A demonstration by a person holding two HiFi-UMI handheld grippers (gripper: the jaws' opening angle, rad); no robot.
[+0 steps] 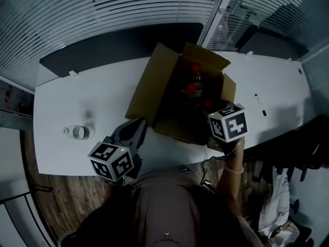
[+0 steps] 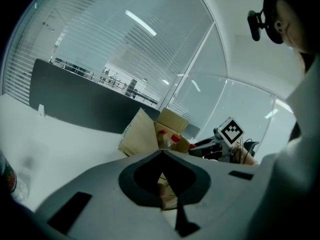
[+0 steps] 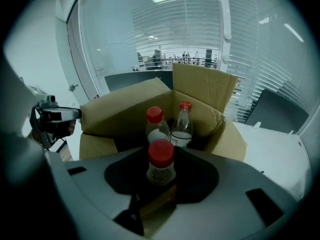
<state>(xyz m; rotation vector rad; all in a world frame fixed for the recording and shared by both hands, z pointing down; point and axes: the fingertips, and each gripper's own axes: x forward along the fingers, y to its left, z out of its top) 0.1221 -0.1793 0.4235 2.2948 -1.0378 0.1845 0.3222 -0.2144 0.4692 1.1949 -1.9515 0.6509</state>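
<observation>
head view: my left gripper (image 1: pixel 138 127) sits beside the cardboard box (image 1: pixel 154 94) on the white table (image 1: pixel 77 96). left gripper view: jaws together, empty. right gripper view: my right gripper (image 3: pixel 160 194) clamps a red-capped bottle (image 3: pixel 161 164) at the box's near edge.

White table (image 1: pixel 103 91), long, bare over most of its top. Open cardboard box (image 1: pixel 149 86) sat about mid-table, flaps up and splayed, its near corner close to the front edge. Clear bottle (image 1: pixel 78 133) rested alone toward the left end, well apart from the box and near the front edge; upright or on its side could not be told. Dark marker (image 1: pixel 260 105) lay flat on the right half, apart from the box. Dark panel (image 1: pixel 118 48) ran along the far edge behind the box. Two small white clips, one at far left (image 1: pixel 73 73) and one at far right (image 1: pixel 249 53), sat on that same edge.
</observation>
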